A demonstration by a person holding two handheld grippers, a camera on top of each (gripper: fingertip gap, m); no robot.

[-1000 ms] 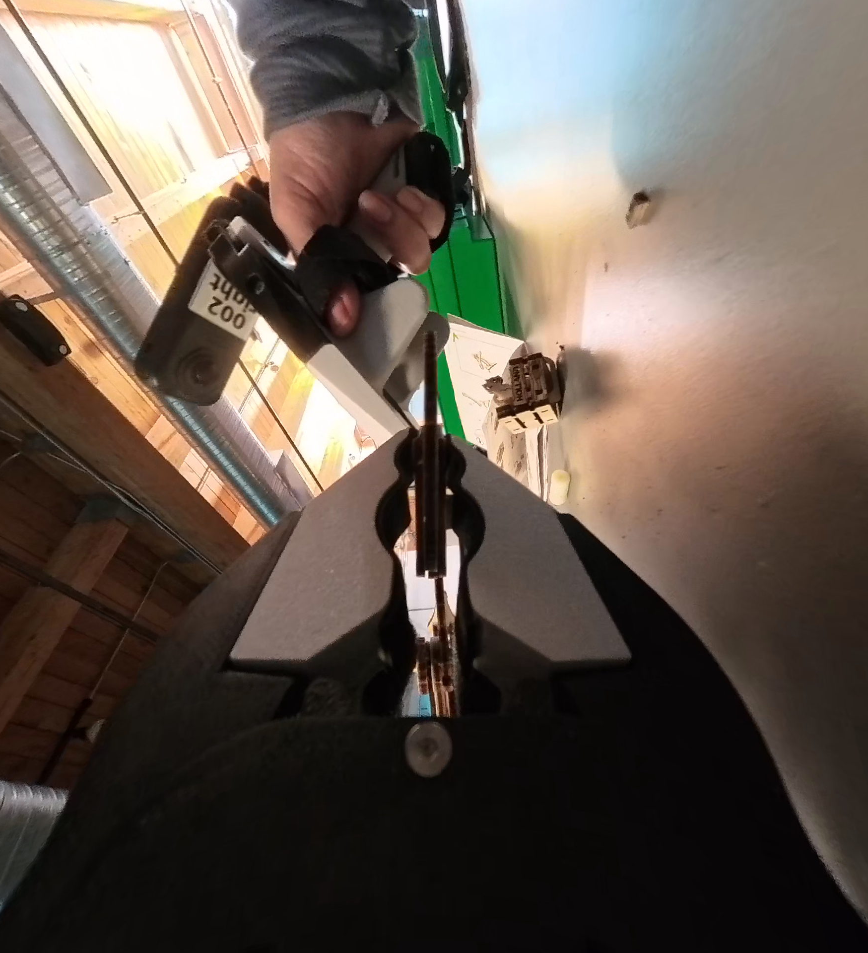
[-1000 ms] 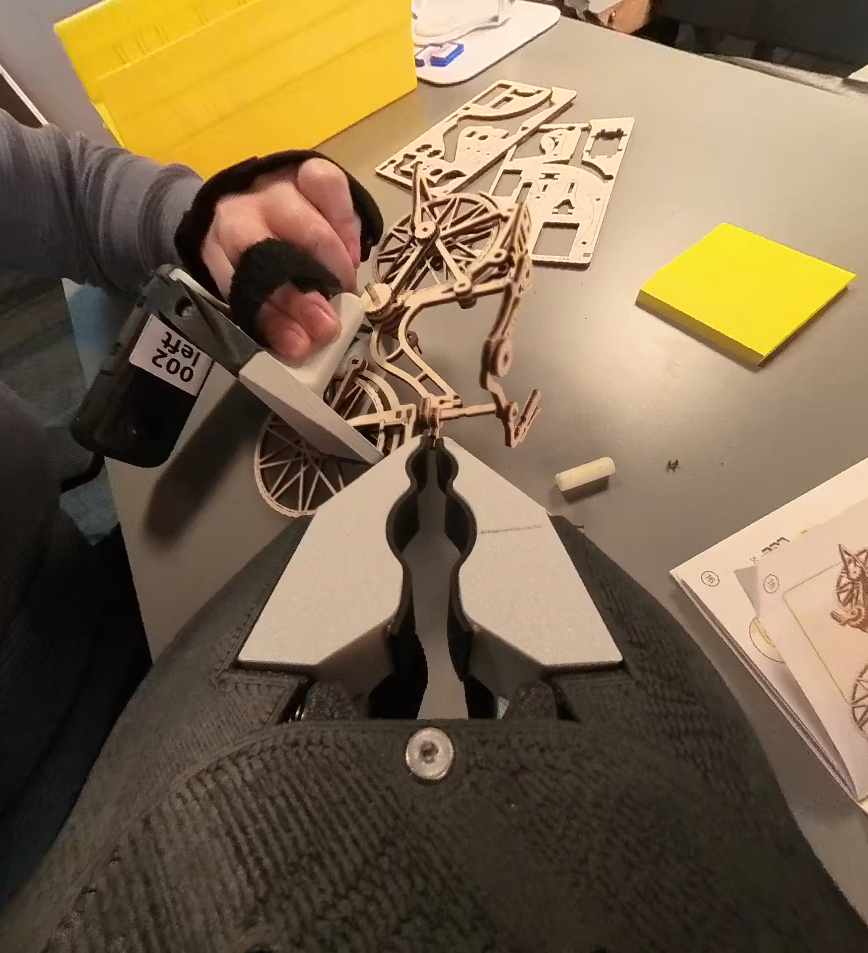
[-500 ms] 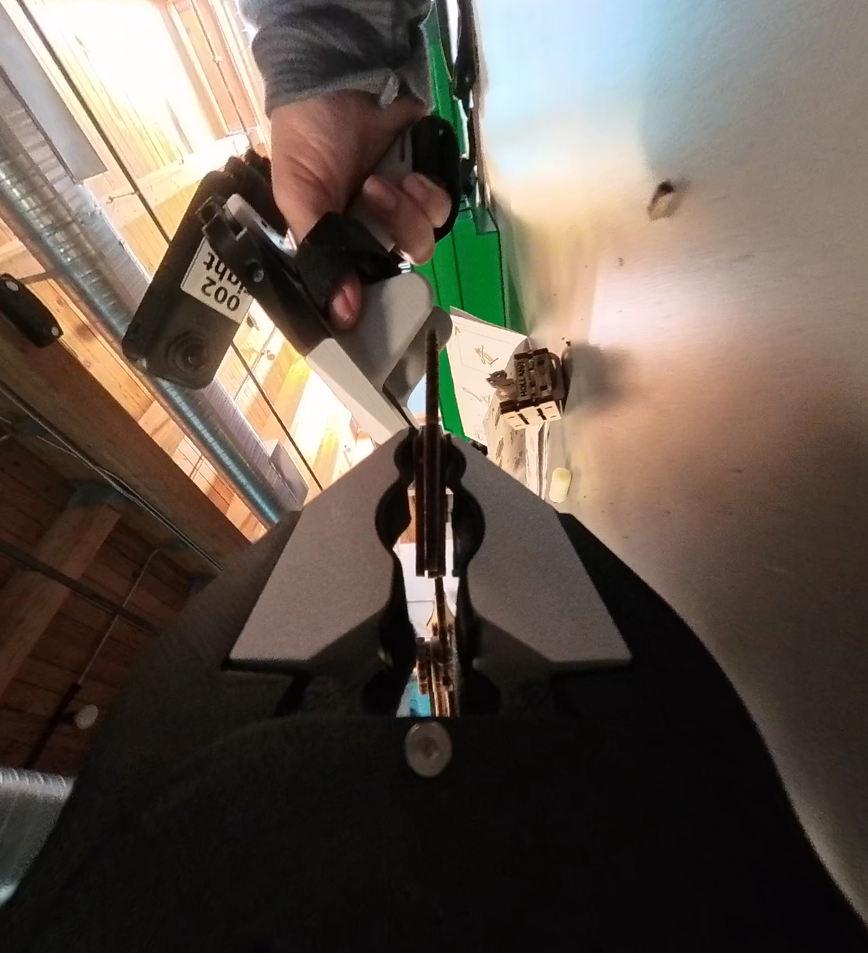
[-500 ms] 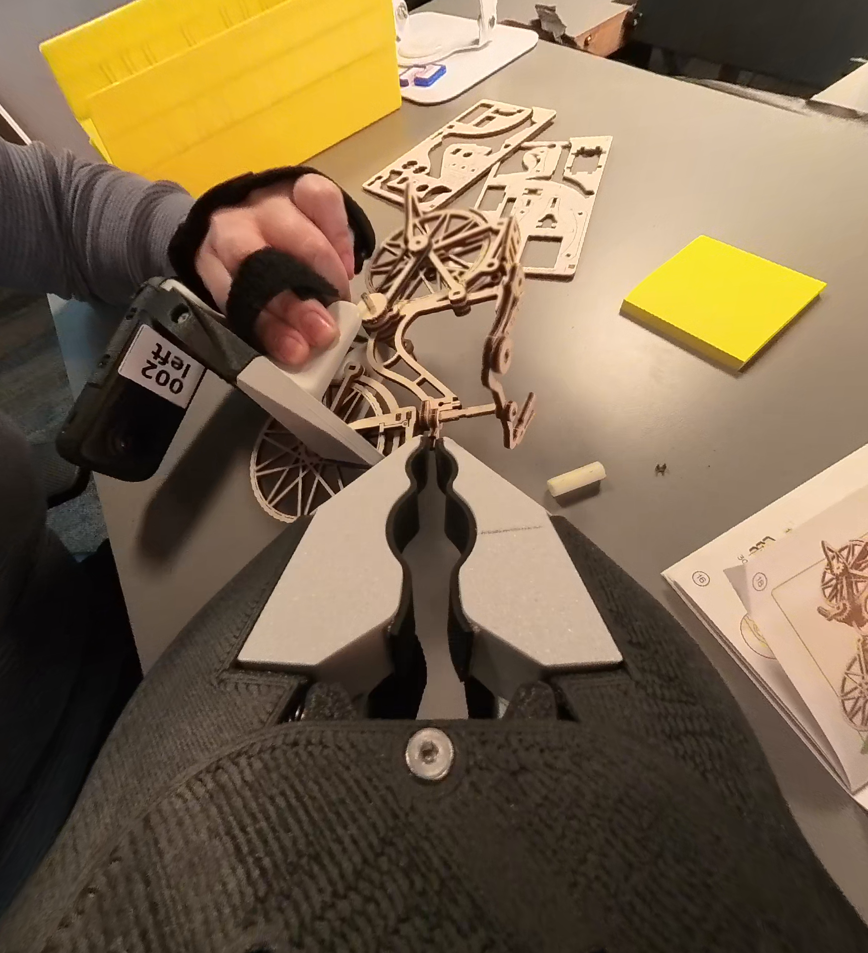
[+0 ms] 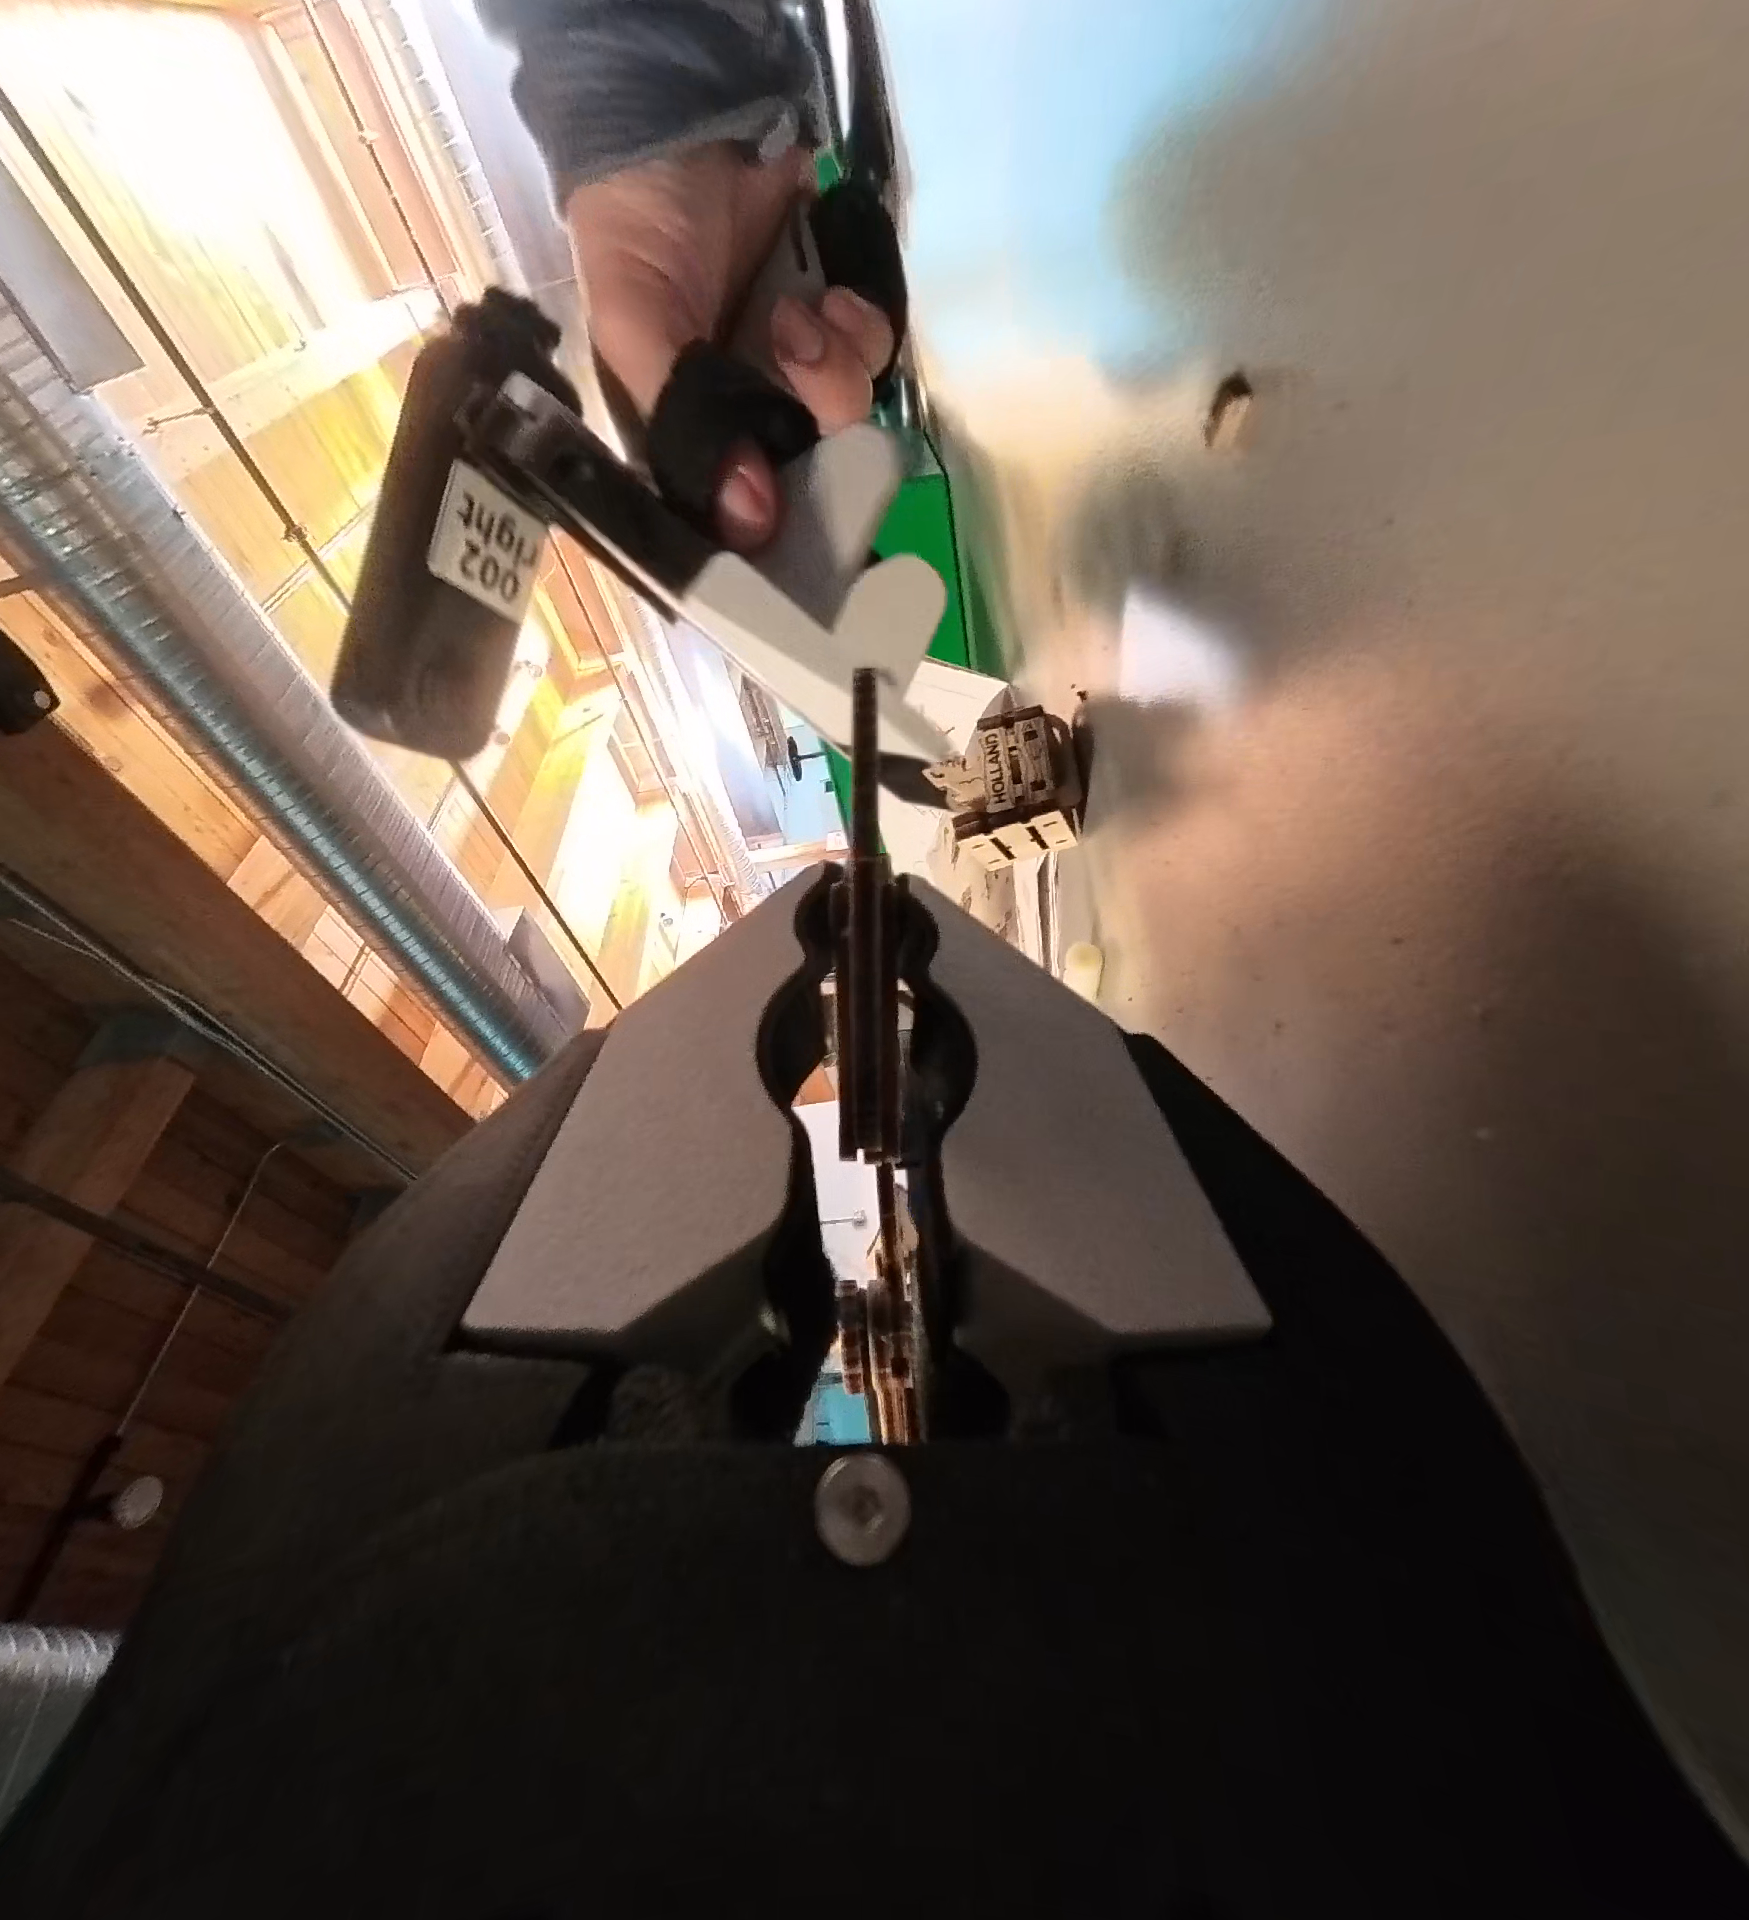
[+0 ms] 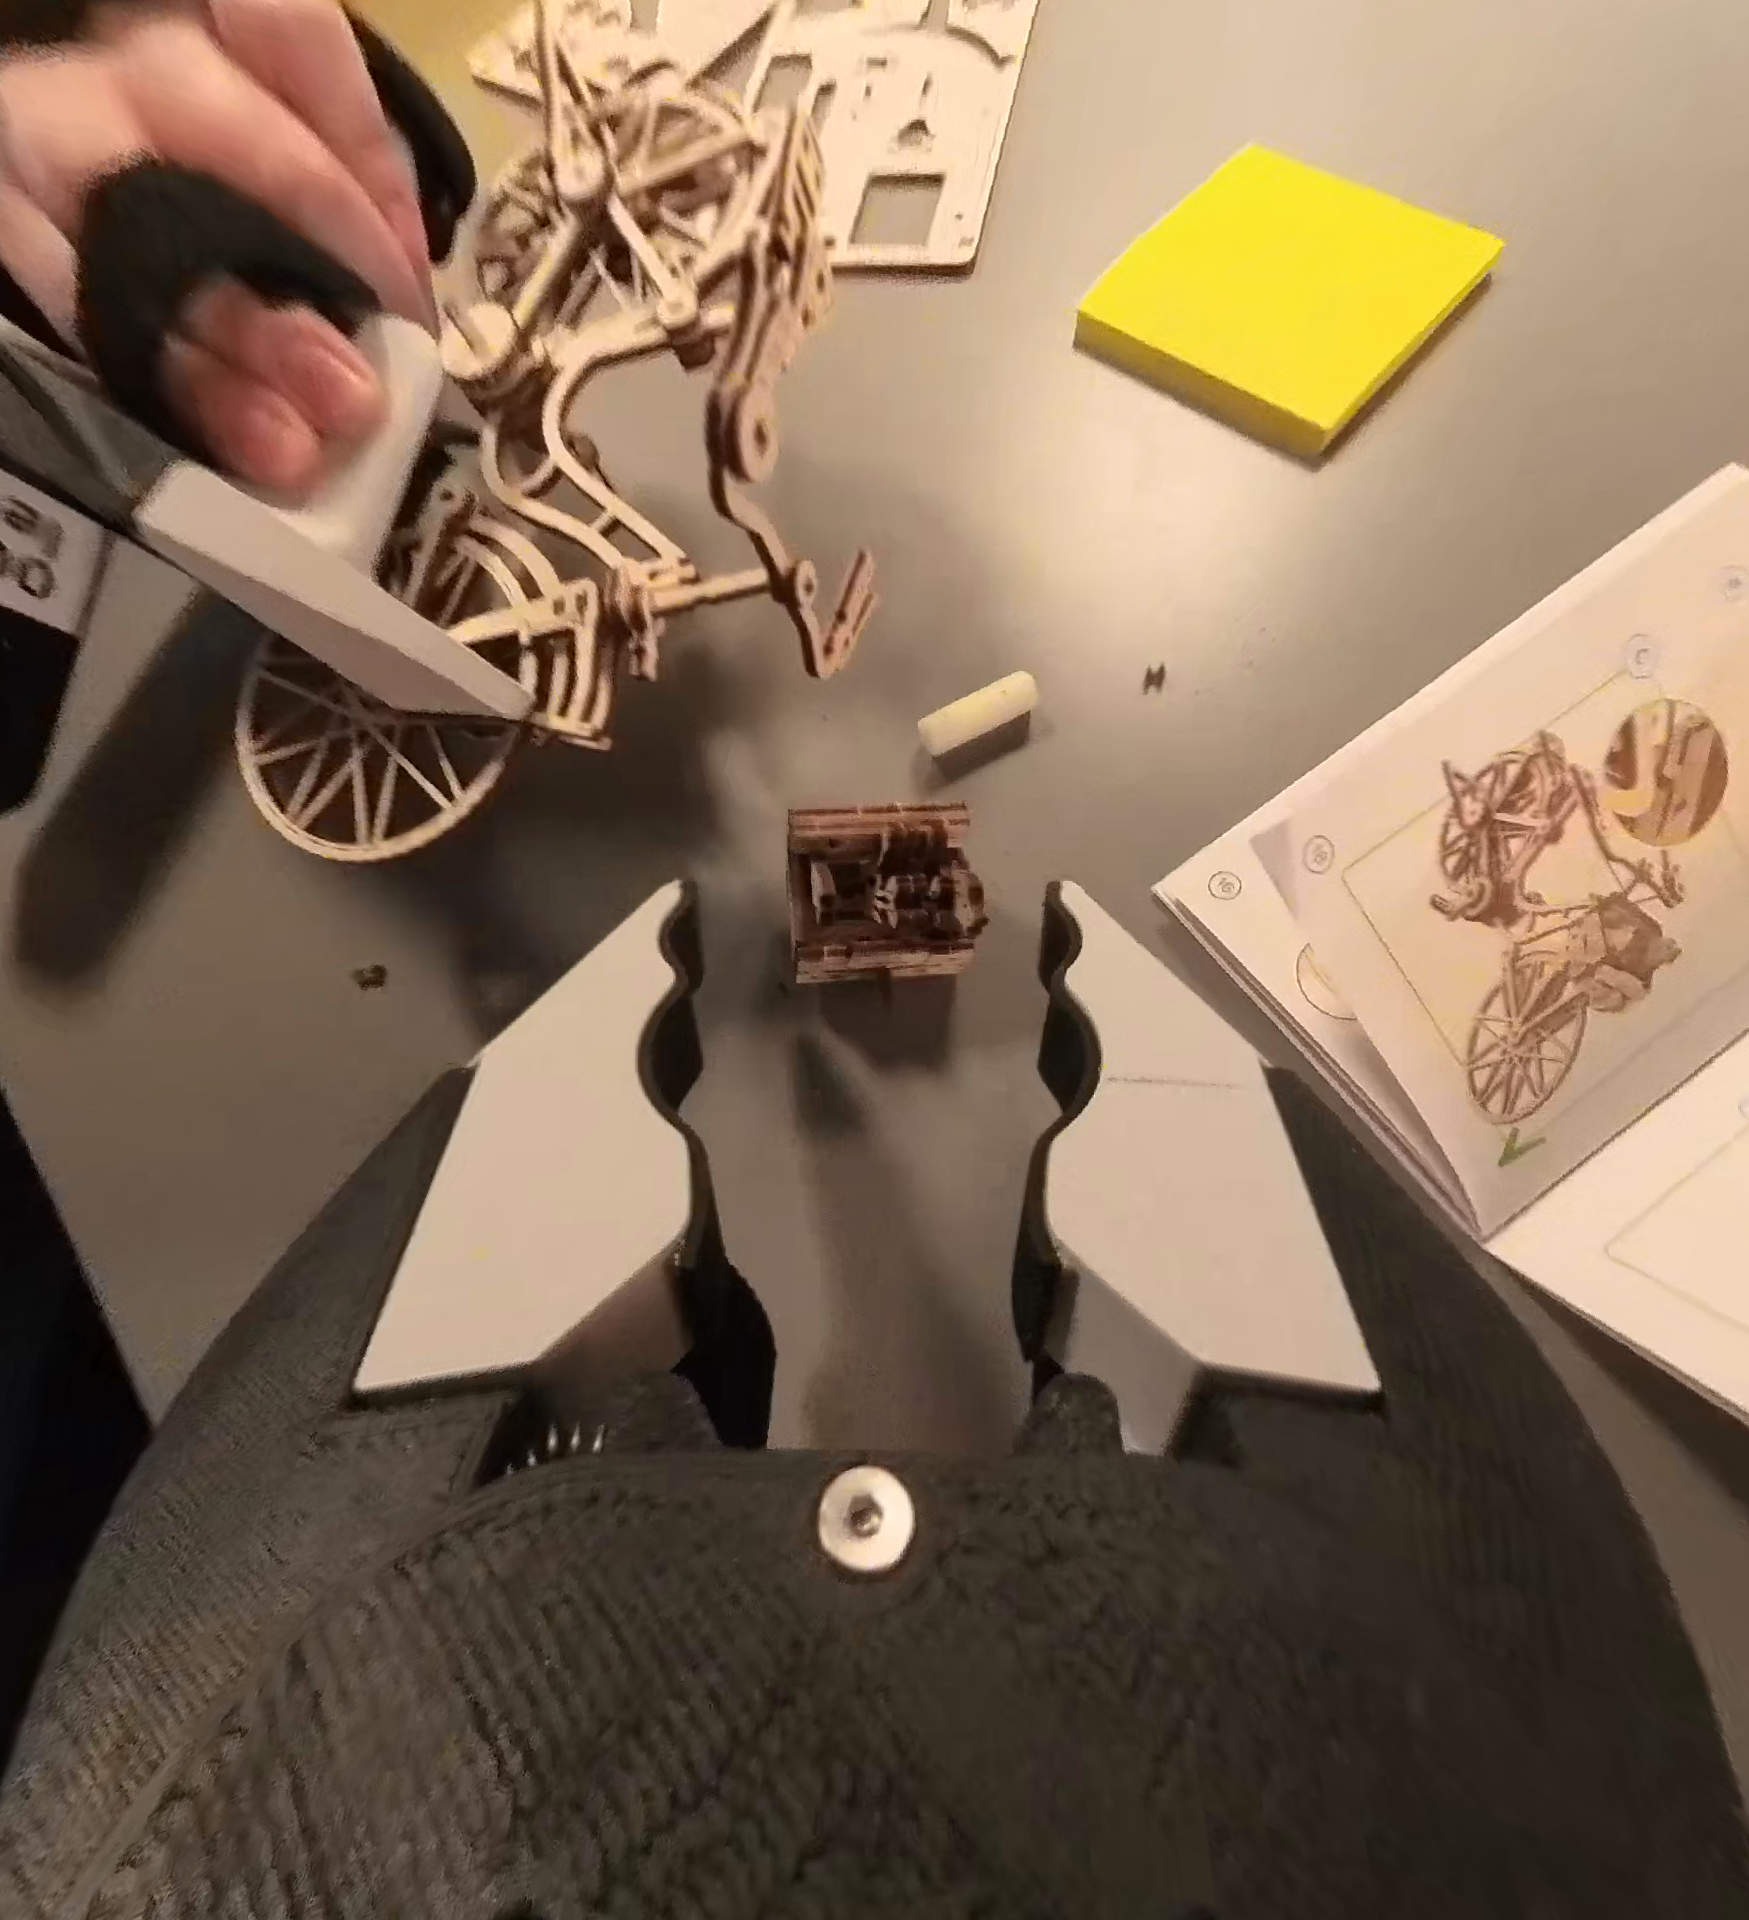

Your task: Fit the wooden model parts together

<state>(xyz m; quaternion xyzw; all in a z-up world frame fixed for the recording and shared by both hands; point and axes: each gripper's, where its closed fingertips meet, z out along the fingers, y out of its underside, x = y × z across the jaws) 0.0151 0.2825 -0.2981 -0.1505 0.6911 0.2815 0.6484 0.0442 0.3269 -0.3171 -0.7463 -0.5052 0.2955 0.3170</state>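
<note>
- Gripping the wooden bicycle model, the left gripper has its jaws clamped on a thin edge-on part of it; in the right wrist view this gripper sits at far left, held by a hand in a black strap, with the model raised above the grey table, one spoked wheel lowest.
- Right gripper hangs with its jaws wide apart and nothing between them, low over the table.
- A small dark wooden block assembly stands on the table between the two fingertips, a little beyond them, touching neither.
- The bicycle model lies up and to the left of the right gripper, apart from it.
- A small white peg lies just beyond the block, to the right.
- A yellow notepad sits far right, a cut-out wooden sheet at the far edge, and an open instruction booklet to the right.
</note>
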